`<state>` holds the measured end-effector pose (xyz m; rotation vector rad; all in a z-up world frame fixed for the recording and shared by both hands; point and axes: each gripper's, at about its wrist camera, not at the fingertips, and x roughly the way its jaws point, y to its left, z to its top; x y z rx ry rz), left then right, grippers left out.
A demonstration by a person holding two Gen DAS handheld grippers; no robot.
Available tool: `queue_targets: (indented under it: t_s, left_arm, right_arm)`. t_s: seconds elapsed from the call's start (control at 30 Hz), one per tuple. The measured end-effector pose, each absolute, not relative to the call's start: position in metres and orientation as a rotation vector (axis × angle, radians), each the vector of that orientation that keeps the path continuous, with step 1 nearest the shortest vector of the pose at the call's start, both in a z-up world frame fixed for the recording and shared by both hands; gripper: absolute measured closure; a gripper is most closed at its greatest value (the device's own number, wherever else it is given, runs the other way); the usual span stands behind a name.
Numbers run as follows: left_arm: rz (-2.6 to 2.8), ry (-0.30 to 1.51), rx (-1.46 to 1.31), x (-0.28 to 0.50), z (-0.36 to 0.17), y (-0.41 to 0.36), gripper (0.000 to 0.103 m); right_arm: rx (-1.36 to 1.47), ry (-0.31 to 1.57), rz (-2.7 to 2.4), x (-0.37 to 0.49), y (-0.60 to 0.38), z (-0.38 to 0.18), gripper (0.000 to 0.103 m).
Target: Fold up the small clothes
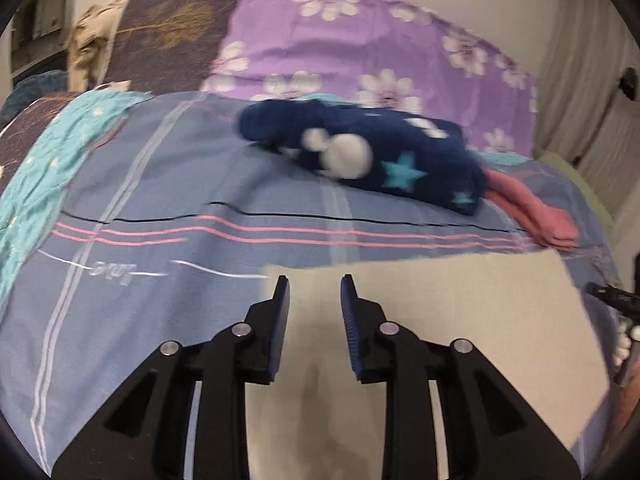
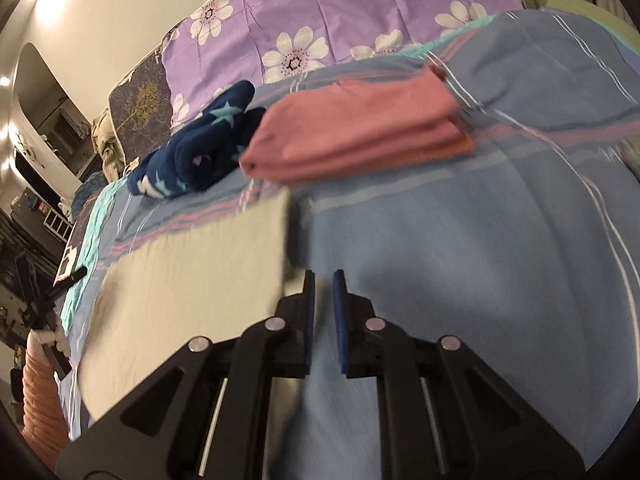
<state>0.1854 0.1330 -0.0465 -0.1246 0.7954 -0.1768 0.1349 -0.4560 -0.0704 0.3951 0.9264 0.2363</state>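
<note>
A flat cream garment (image 1: 440, 340) lies spread on the blue striped bed sheet (image 1: 160, 200); it also shows in the right wrist view (image 2: 192, 280). My left gripper (image 1: 315, 284) is open and empty, fingertips over the cream garment's far left corner. My right gripper (image 2: 323, 278) has its jaws a narrow gap apart with nothing between them, just right of the cream garment's right edge. A folded pink garment (image 2: 360, 132) and a crumpled navy star-print garment (image 2: 200, 148) lie farther back; both show in the left wrist view, the pink one (image 1: 536, 212) and the navy one (image 1: 380, 156).
A purple flowered pillow (image 1: 360, 52) and a dark patterned pillow (image 1: 172, 32) stand at the bed's head. A turquoise cloth (image 1: 52, 168) lies along the left side. The other gripper's tip (image 1: 612, 296) shows at the right edge. Curtains hang at the right.
</note>
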Motion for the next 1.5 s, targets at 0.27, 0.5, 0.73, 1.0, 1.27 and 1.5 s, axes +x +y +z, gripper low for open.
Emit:
queue_targets:
  t_s: [0.27, 0.5, 0.73, 1.0, 1.27, 1.5]
  left_arm:
    - [-0.719, 0.882, -0.002, 0.09, -0.047, -0.077, 0.061]
    - [-0.783, 0.855, 0.466, 0.011, -0.075, -0.215, 0.059]
    - [-0.714, 0.896, 0.622, 0.003, -0.101, -0.258, 0.059]
    - [-0.686, 0.919, 0.64, 0.011, -0.106, -0.275, 0.059]
    - [-0.691, 0.877, 0.702, 0.003, -0.108, -0.288, 0.061]
    - [-0.793, 0.954, 0.607, 0.015, -0.105, -0.281, 0.098]
  right_arm:
    - [0.523, 0.943, 0.352, 0.115, -0.466, -0.085, 0.091]
    - [0.533, 1.004, 0.442, 0.141, -0.457, -0.097, 0.077]
    - [0.555, 0.985, 0.512, 0.149, -0.458, -0.105, 0.074]
    - [0.576, 0.954, 0.561, 0.144, -0.463, -0.112, 0.074]
    - [0.573, 0.953, 0.556, 0.146, -0.463, -0.112, 0.091]
    - [0.577, 0.772, 0.521, 0.148, -0.466, -0.09, 0.101]
